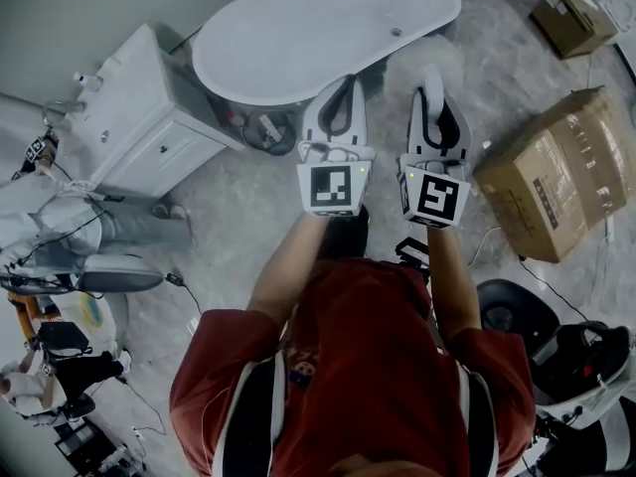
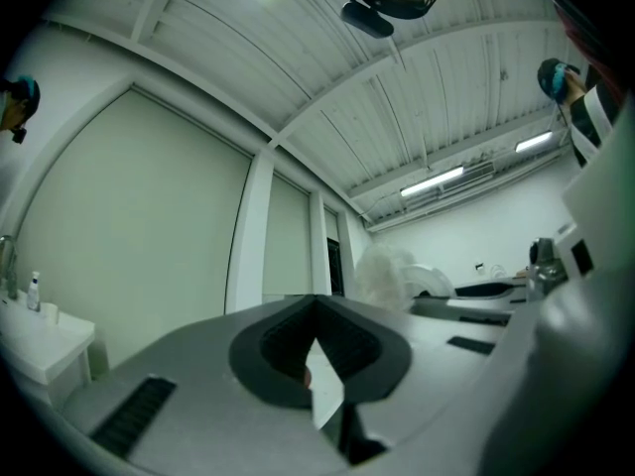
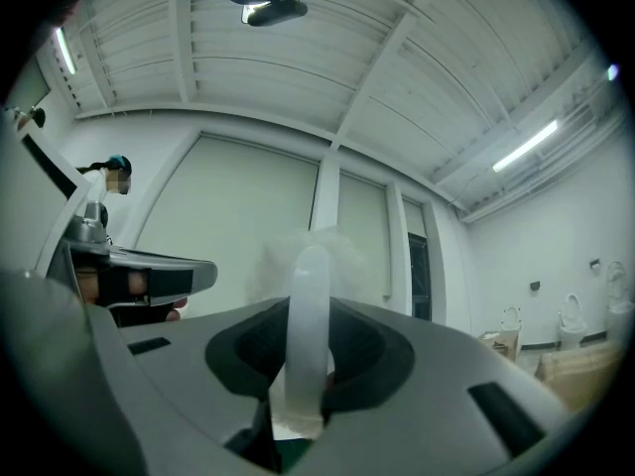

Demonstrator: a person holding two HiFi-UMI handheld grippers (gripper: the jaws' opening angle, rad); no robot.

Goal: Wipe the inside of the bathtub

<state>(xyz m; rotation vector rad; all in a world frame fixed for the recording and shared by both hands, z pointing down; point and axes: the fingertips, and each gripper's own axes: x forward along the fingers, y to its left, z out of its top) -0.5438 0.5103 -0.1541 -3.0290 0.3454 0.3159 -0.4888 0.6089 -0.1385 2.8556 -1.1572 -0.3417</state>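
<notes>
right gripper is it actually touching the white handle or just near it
Touching. The right gripper view shows the right gripper with its jaws shut on the white handle, which stands upright between them with no gap on either side.

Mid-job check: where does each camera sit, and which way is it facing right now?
Head view: on the person's head, facing steeply down at the bathtub; red-shirted chest, both arms, left gripper and right gripper show.
Left gripper view: on the left gripper, tilted up at the wall and ceiling; its shut jaws show.
Right gripper view: on the right gripper, tilted up likewise; jaws shut on a white duster.
Shared: each gripper view catches the other gripper and that ceiling.
</notes>
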